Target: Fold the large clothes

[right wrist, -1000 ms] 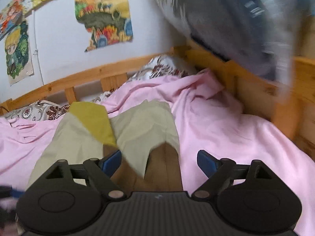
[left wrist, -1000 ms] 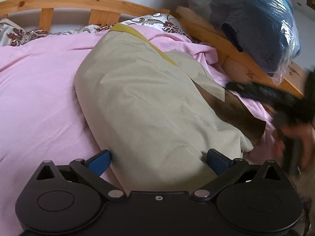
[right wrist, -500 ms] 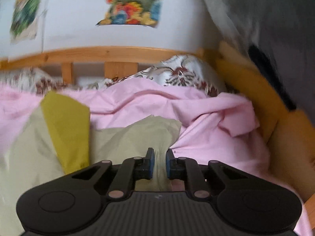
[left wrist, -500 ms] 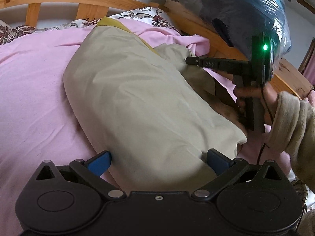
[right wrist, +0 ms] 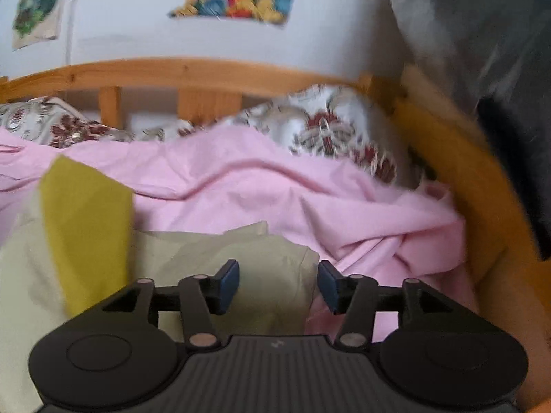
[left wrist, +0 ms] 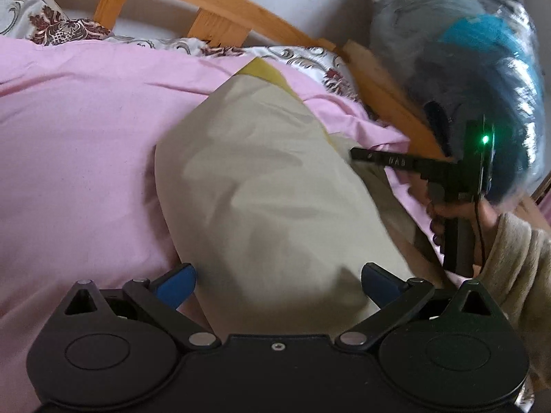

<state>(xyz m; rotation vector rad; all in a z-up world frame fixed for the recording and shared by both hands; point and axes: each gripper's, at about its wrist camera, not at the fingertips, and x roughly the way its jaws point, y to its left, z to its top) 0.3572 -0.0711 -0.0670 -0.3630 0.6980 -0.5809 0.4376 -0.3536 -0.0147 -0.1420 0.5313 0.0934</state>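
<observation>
Garment (left wrist: pixel 261 186) lies long axis away from left tool (left wrist: pixel 279 284), jaws wide w/ cloth between; right tool (right wrist: pixel 278 284), just reopened partway, nearer its far corner.

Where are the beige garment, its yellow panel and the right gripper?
beige garment (left wrist: pixel 268 186): left wrist view, middle of its folded top layer.
yellow panel (right wrist: pixel 86 227): right wrist view, centre of the panel.
right gripper (right wrist: pixel 278 287): right wrist view, gap between its fingertips.

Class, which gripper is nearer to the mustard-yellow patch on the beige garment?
Right. The right gripper hovers just beside the mustard-yellow patch, jaws partly open after reopening. The left gripper sits at the beige garment's opposite end.
</observation>
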